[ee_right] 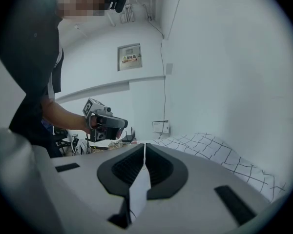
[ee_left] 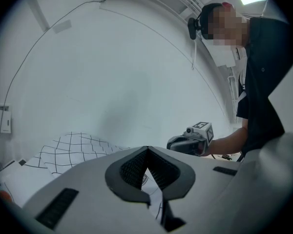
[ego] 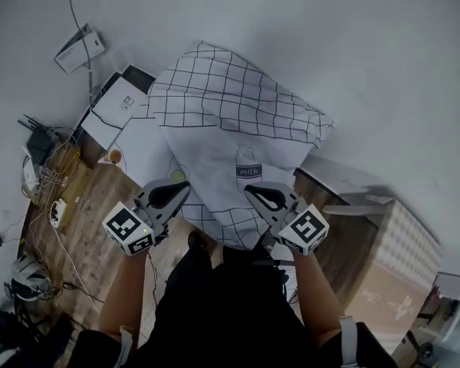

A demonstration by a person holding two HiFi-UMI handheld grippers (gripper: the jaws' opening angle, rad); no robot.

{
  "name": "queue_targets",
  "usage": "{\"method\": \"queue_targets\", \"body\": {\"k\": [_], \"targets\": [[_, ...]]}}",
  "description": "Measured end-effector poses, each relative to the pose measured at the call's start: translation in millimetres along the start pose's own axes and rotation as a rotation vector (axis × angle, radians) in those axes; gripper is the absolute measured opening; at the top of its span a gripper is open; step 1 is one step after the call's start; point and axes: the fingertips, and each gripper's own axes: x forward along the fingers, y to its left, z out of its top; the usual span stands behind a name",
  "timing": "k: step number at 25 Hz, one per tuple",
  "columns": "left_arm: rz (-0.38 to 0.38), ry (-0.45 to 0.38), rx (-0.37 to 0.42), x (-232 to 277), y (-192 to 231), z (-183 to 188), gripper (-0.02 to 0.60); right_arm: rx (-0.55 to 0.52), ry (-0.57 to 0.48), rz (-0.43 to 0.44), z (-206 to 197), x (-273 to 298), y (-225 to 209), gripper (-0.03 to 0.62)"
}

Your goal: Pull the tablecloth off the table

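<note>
The tablecloth (ego: 234,113), white with a black grid and a milk-carton print, hangs bunched from my two grippers and trails away over the table (ego: 142,148). My left gripper (ego: 185,188) is shut on its near edge at the left. My right gripper (ego: 249,191) is shut on the same edge at the right. In the left gripper view the jaws (ee_left: 147,149) meet with a strip of cloth (ee_left: 154,189) pinched below them, and the right gripper (ee_left: 191,139) shows beyond. The right gripper view has the jaws (ee_right: 144,145) closed on a white fold (ee_right: 139,191), with the checked cloth (ee_right: 224,160) lying to the right.
A small cup (ego: 115,156) stands on the bare white tabletop left of the cloth. A white box (ego: 116,102) lies behind it. A router (ego: 38,140) and cables (ego: 50,179) sit on the wooden floor at the left. A cardboard box (ego: 391,271) stands at the right.
</note>
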Motion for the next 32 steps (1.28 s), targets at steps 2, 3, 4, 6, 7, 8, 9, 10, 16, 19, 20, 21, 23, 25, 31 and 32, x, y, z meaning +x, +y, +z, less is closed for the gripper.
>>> {"method": "queue_targets", "body": {"k": [2,3,4,6,7,8,9,10,16,19,20,21,23,25,31,32], "targets": [[0.036,0.012,-0.002,14,11,-1,0.011,-0.009,0.008,0.038,4,7,-18,0.023],[0.059,0.021,-0.004,21,17,-2,0.011,-0.016,0.001,0.066,7,10,-25,0.023],[0.082,0.029,-0.009,27,24,-4,0.011,-0.022,-0.007,0.096,9,14,-33,0.023],[0.122,0.024,-0.025,41,39,-1,0.011,-0.028,-0.018,0.146,12,20,-53,0.023],[0.137,0.012,-0.027,49,47,2,0.011,-0.032,-0.018,0.165,12,24,-65,0.023],[0.153,0.001,-0.023,57,54,4,0.011,-0.04,-0.017,0.181,12,28,-78,0.023],[0.17,-0.001,-0.015,64,61,6,0.012,-0.052,-0.015,0.197,12,32,-89,0.023],[0.19,0.008,-0.007,70,66,5,0.012,-0.064,-0.012,0.214,11,37,-100,0.023],[0.291,0.113,0.012,98,97,-6,0.012,-0.097,-0.002,0.284,5,60,-152,0.025],[0.325,0.178,0.037,108,114,-13,0.02,-0.089,0.019,0.309,-3,77,-171,0.026],[0.333,0.2,0.045,109,118,-18,0.03,-0.082,0.025,0.321,-7,84,-174,0.037],[0.337,0.222,0.055,111,122,-24,0.05,-0.074,0.037,0.331,-12,90,-176,0.07],[0.332,0.263,0.079,116,132,-35,0.08,-0.072,0.068,0.339,-21,103,-181,0.124],[0.321,0.291,0.094,121,144,-46,0.099,-0.085,0.094,0.337,-30,116,-184,0.132],[0.321,0.316,0.062,129,179,-70,0.194,-0.101,0.202,0.294,-64,144,-189,0.227],[0.316,0.325,0.059,130,183,-74,0.203,-0.104,0.221,0.289,-71,147,-191,0.237]]}}
